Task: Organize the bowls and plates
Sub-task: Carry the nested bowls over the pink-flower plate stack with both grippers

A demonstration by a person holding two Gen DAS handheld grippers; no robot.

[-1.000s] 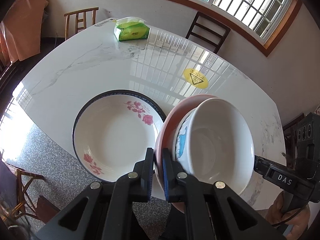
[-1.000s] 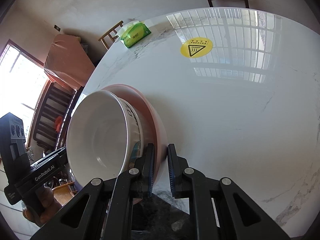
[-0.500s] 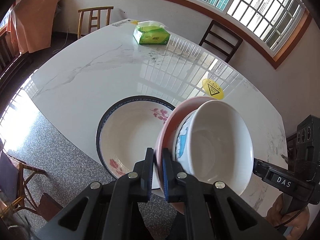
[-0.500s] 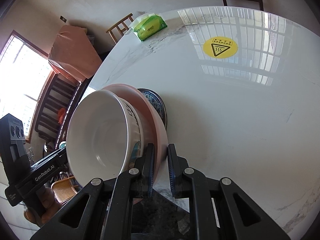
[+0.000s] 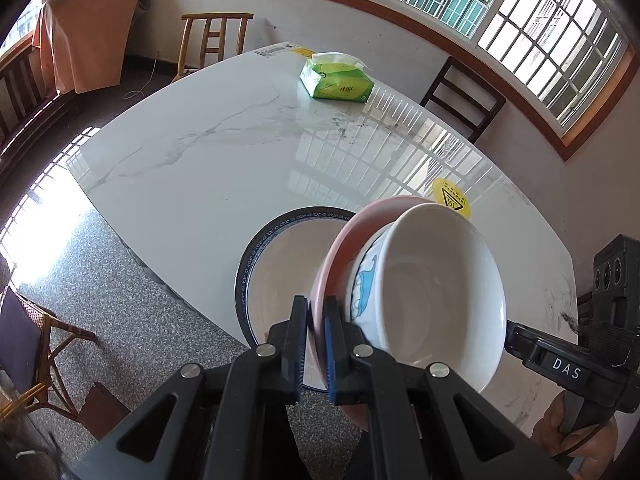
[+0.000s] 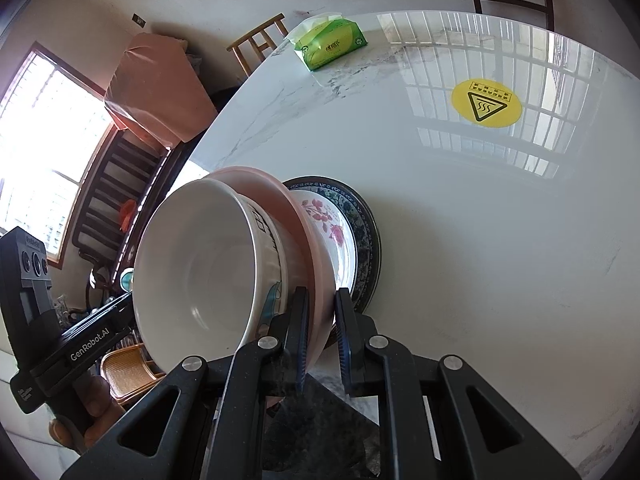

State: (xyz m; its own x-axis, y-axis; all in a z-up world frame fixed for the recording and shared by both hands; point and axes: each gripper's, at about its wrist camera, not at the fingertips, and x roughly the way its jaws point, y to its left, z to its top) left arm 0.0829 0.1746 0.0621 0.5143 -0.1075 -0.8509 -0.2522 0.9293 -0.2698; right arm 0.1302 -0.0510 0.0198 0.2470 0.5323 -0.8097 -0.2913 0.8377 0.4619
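Now the pink plate [image 5: 340, 248], with the white bowl [image 5: 432, 300] sitting on it, hangs in the air over the near edge of the marble table [image 5: 208, 168], carried between both grippers. The left gripper [image 5: 316, 336] is pinched nearly shut on the plate's rim, and the right gripper [image 6: 322, 332] is clamped on the opposite rim; neither touches the bowl itself.

Compared with a second ago, the stack has travelled sideways over the floral plate [image 6: 336, 232], which lies flat on the table. In the left wrist view that plate used to show almost whole at nine o'clock of the stack; now the stack covers most of it. In the right wrist view it was hidden, and now its flowered side shows at three o'clock of the pink plate. This suggests the stack is nearly lined up for lowering onto the floral plate, though it does not yet rest there.

Further off, the yellow warning sticker [image 6: 486, 102] lies at one o'clock and the green tissue pack [image 5: 338, 80] at twelve o'clock.
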